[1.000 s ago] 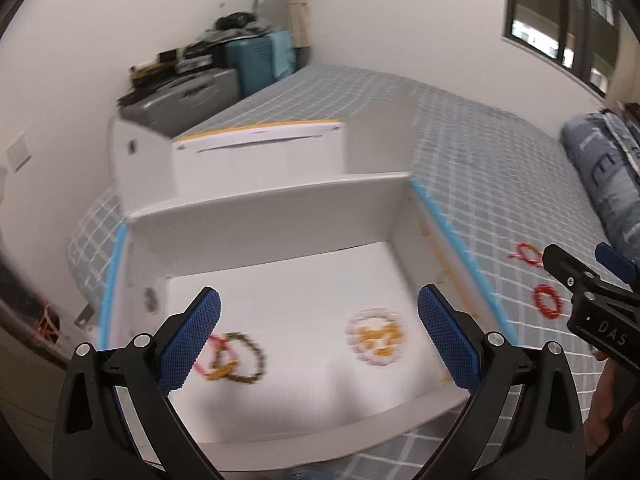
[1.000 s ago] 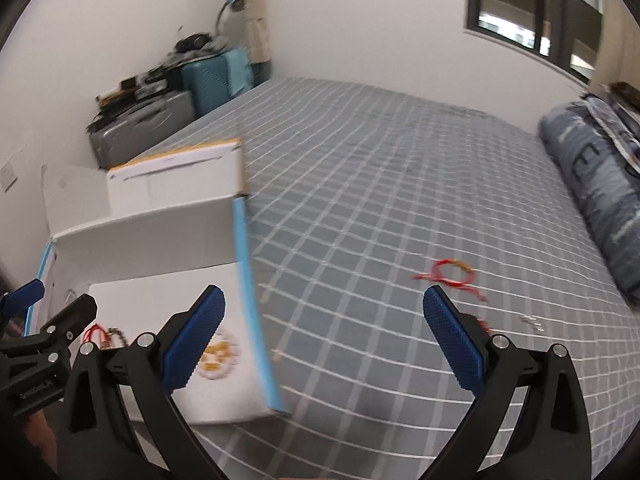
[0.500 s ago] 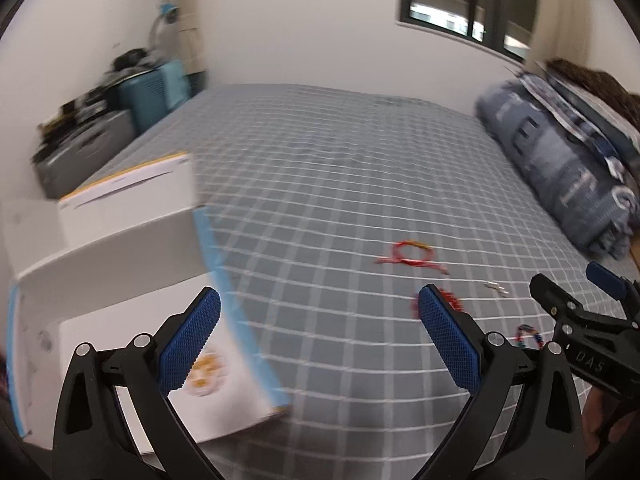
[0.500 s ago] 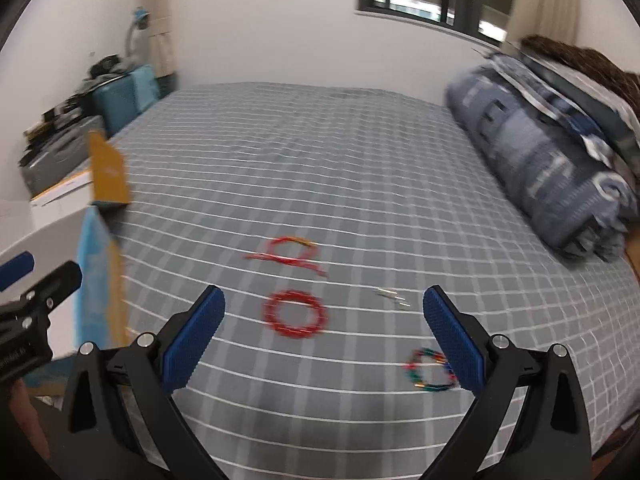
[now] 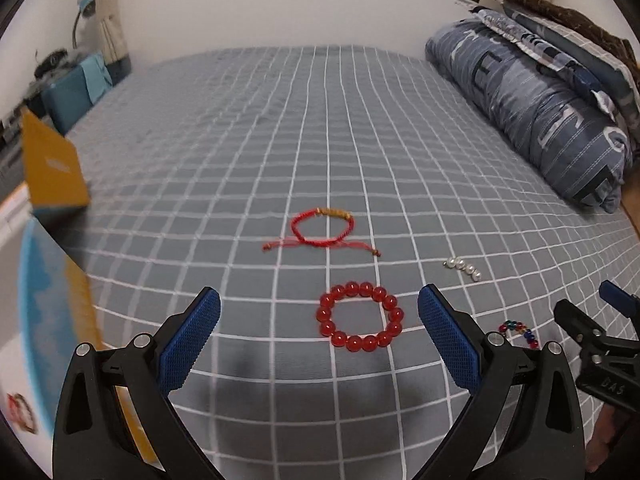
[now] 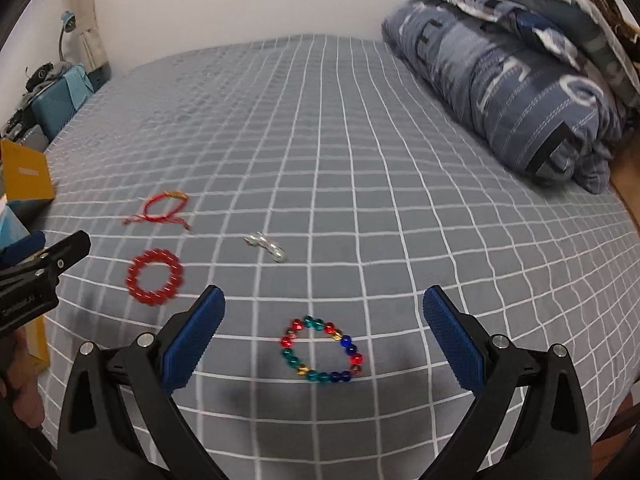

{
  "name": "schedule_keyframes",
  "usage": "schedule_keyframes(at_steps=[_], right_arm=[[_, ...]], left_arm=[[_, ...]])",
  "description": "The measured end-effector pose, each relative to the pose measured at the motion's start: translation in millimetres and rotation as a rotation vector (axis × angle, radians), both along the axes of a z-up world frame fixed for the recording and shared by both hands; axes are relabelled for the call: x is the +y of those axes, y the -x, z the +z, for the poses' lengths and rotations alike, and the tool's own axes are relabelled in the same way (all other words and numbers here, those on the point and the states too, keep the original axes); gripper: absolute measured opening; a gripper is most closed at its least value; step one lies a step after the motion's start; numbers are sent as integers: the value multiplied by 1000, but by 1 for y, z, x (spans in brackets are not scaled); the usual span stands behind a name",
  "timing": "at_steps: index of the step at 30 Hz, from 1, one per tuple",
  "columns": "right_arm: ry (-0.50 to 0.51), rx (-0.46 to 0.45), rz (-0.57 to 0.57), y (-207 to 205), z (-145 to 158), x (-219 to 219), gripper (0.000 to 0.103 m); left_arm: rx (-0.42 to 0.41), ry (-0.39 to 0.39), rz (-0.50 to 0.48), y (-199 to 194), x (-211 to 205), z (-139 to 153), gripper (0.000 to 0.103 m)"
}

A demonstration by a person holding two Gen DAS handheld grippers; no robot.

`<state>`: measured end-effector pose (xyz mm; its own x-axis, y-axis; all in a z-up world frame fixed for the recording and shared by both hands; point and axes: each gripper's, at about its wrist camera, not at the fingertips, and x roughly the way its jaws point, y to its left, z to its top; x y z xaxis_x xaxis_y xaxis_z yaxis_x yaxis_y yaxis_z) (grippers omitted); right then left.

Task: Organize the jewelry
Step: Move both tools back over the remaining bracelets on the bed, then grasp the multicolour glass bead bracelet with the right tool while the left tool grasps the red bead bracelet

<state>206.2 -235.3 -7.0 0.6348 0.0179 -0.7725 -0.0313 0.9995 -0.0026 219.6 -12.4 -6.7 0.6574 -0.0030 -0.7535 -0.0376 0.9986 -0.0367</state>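
A red bead bracelet [image 5: 360,322] lies on the grey checked bedsheet, between and just beyond the fingers of my open, empty left gripper [image 5: 319,336]; it also shows in the right wrist view [image 6: 155,277]. A red string bracelet [image 5: 322,229] lies farther out. A small pearl piece [image 5: 462,268] lies to the right. A multicolour bead bracelet [image 6: 322,350] lies between the fingers of my open, empty right gripper [image 6: 323,336]. The white box with a blue edge [image 5: 44,308] is at the left; a bracelet inside it [image 5: 22,418] shows blurred.
A yellow box flap [image 5: 50,168] stands up at the left. A rolled blue duvet [image 5: 532,108] lies along the bed's right side. Luggage and clutter [image 5: 76,88] sit past the bed's far left corner. The bed's right edge [image 6: 624,216] drops off near the duvet.
Both grippers have swung right, away from the white box, and now face the loose bracelets on the bedsheet. Both stay open and empty.
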Motion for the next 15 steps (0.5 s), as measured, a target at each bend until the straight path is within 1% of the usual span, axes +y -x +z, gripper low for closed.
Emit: schedule_keyframes(at_steps=[3, 8, 9, 11, 12, 15], right_arm=[[3, 25, -16, -5, -17, -8, 95], [10, 95, -36, -15, -47, -18, 95], [16, 113, -38, -17, -52, -19, 92], [19, 135, -47, -18, -63, -22, 89], [26, 153, -46, -19, -67, -23, 84], [28, 184, -33, -19, -77, -24, 78]], left_arm=[[44, 0, 7, -11, 1, -21, 97], [78, -14, 12, -27, 4, -44, 97], [90, -15, 16, -30, 5, -50, 97], [114, -10, 21, -35, 9, -61, 97], [123, -11, 25, -37, 10, -65, 97], [143, -7, 31, -40, 11, -74, 97]])
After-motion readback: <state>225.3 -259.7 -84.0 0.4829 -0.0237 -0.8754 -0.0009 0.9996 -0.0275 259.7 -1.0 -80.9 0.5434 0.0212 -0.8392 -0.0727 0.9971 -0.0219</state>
